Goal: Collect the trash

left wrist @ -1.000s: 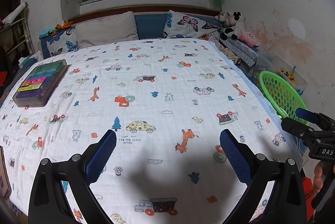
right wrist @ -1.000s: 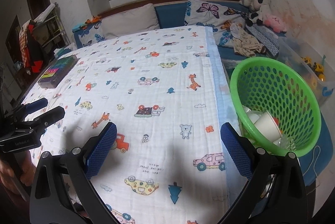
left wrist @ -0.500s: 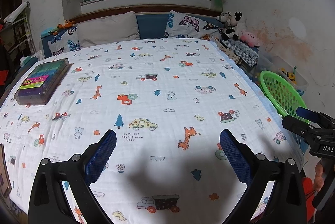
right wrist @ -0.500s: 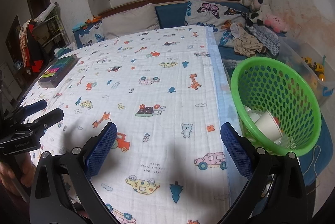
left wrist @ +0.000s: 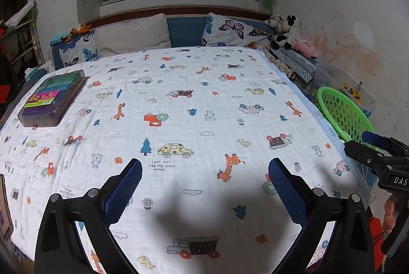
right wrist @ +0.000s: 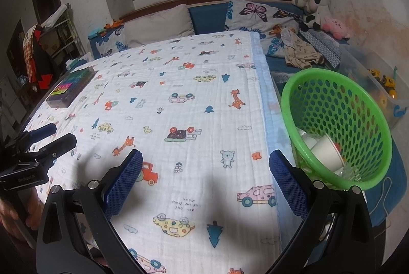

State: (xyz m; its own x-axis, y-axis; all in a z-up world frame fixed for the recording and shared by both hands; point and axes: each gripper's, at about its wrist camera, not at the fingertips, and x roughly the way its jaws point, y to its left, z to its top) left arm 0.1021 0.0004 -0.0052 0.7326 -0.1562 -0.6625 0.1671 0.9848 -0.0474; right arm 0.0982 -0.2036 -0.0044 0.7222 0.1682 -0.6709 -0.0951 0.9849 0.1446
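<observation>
Left hand-held gripper [left wrist: 204, 187]: released, blue-padded jaws spread wide, nothing between them. Hovers over the near part of the bed, above the white cartoon-print cotton blanket [left wrist: 179, 107]. Its shadow falls on the cloth just ahead.

Right hand-held gripper [right wrist: 205, 179]: also released and empty, jaws wide. Held over the bed's right edge, near the round green perforated plastic basket [right wrist: 358, 105], which stands off the bed beside the mattress, tilted toward the camera. That placement looks deliberate: close enough to the bed edge for easy drops.

Trash: white paper cups [right wrist: 324, 148] and other pale, clear scraps lie in the bottom of the basket. No loose litter is visible on the blanket in either view.

Further out: a flat clear plastic case of coloured items [left wrist: 52, 101] rests on the blanket's far left side, well apart from both grippers; probably not trash. Butterfly-print pillows [left wrist: 230, 31] and plush toys [left wrist: 286, 31] line the headboard.

Judgement: collection appears finished or nearly so; both tools idle, open, ready only if another piece turns up.
</observation>
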